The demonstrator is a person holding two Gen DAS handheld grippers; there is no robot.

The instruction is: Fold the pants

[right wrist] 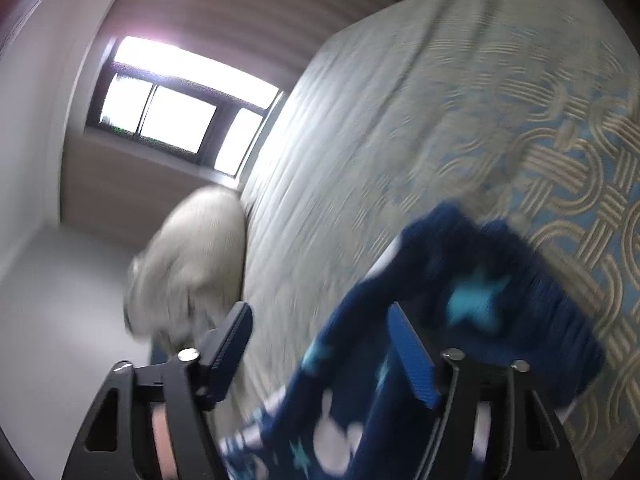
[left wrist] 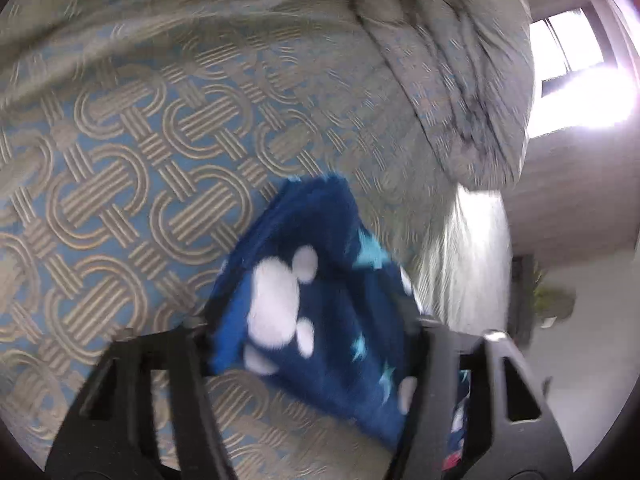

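Nearest us, our left gripper (left wrist: 308, 328) has its jaws standing apart with the blue star-printed pants (left wrist: 316, 296) bunched between them; the fabric fills the gap, but through the blur we cannot tell whether the pads actually press on it. Our right gripper (right wrist: 320, 344) also stands open: the left pad is bare, clear of any cloth, and the pants (right wrist: 472, 304) drape over and past the right finger (right wrist: 412, 364) without being pinched. The garment lies low over the bed (left wrist: 120, 168), near its edge.

We judge this the release that ends a fold. To do it well, we should let the cloth settle fully onto the patterned cover, draw both grippers straight back so no finger drags a layer askew, then check that the edges line up before the next fold.

Farther off sit a rumpled quilt (left wrist: 460, 80) and a bright window (right wrist: 168, 104).
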